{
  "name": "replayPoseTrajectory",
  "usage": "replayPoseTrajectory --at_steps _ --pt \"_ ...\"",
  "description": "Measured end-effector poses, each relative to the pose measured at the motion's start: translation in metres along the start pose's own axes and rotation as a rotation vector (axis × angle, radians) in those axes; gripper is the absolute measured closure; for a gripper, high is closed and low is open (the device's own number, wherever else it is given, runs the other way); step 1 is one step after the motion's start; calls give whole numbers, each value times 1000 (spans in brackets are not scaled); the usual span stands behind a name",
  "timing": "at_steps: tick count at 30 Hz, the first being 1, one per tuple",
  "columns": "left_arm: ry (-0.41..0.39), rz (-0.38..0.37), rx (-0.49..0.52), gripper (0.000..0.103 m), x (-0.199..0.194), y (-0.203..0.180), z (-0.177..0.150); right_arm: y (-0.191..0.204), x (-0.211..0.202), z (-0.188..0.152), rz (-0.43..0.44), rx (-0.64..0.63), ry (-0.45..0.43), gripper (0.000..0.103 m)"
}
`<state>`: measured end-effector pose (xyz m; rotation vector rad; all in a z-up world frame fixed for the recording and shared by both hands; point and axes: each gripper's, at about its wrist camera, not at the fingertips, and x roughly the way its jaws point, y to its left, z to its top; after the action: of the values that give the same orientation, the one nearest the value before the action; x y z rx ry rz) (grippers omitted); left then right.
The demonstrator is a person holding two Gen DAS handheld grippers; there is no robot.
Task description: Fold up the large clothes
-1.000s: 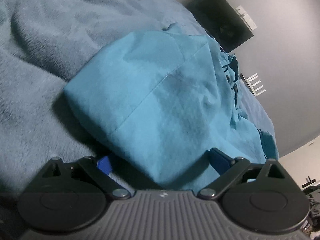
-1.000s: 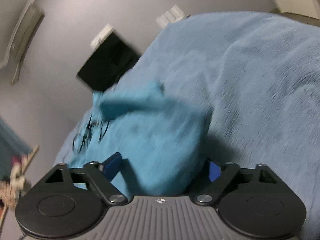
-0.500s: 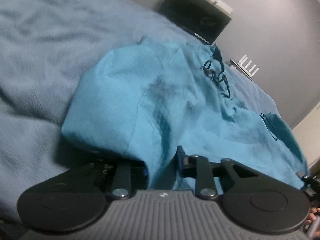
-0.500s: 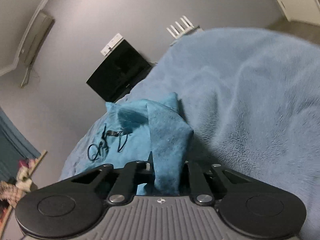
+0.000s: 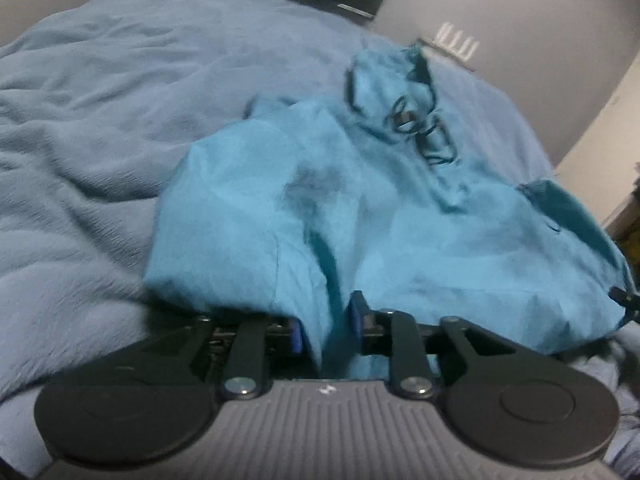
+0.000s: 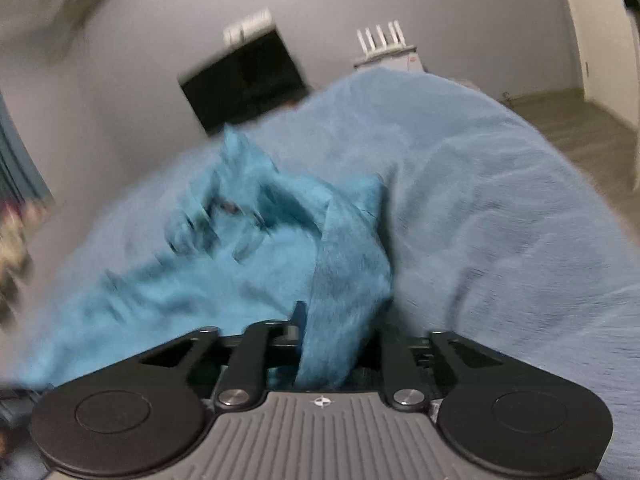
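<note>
A teal garment (image 5: 360,208) with a dark drawstring (image 5: 424,132) lies bunched on a blue fleece blanket (image 5: 120,120). My left gripper (image 5: 326,328) is shut on a fold of the garment's near edge. In the right wrist view the garment (image 6: 208,272) is blurred, and my right gripper (image 6: 340,344) is shut on a thick fold of it (image 6: 348,280) that rises between the jaws.
The blanket (image 6: 500,208) covers the whole bed. A black screen (image 6: 244,80) hangs on the grey wall behind, with a white router (image 6: 384,42) beside it. Wooden floor (image 6: 580,128) shows at the far right.
Both grippers were open around the garment's edge a second ago and have shut on it. Both have since lifted and pulled the cloth, so the garment has bunched up.
</note>
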<state>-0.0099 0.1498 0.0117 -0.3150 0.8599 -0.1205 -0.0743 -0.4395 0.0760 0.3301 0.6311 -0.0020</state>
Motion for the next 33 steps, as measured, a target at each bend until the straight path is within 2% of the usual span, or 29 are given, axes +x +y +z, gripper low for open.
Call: replayPoseTrajectory --at_steps 1,2,4,6,8,10,14,16,17,19,20,21,22,28,33 --pt "4 30 1 71 -2 0 2 1 -2 -4 -52 -24 6 57" --pt "1 46 8 68 -6 0 3 2 -1 -4 -110 -44 0 51" --pt "-38 90 32 66 -20 -7 3 5 -6 0 -184 -74 -60 30" --pt "-111 185 91 51 -38 -18 -1 15 -13 6 -198 -123 -119 24" --pt "-213 254 153 1 -52 -27 1 30 -14 15 -177 -191 -156 22" --pt "-326 257 213 0 -65 -39 0 46 -7 23 -136 -249 -158 19" --pt "-296 168 245 0 -47 -56 23 85 28 38 -63 -382 -124 17" --pt "-294 155 264 0 -26 -67 33 105 52 44 -49 -436 -100 19" --pt "-293 157 271 0 -14 -72 38 110 62 47 -39 -446 -82 21" --pt "-278 153 275 0 8 -78 48 120 89 53 -20 -449 -43 37" --pt "-266 155 269 0 20 -80 54 124 101 56 -17 -453 -29 42" --pt "-251 164 269 0 35 -84 59 128 112 59 -21 -457 -28 51" --pt "-241 181 272 0 45 -87 65 129 122 62 -28 -460 -31 55" --pt "-178 230 305 0 109 -96 92 123 204 84 -125 -465 1 55" --pt "-100 267 366 0 165 -86 90 103 260 86 -167 -422 51 55"
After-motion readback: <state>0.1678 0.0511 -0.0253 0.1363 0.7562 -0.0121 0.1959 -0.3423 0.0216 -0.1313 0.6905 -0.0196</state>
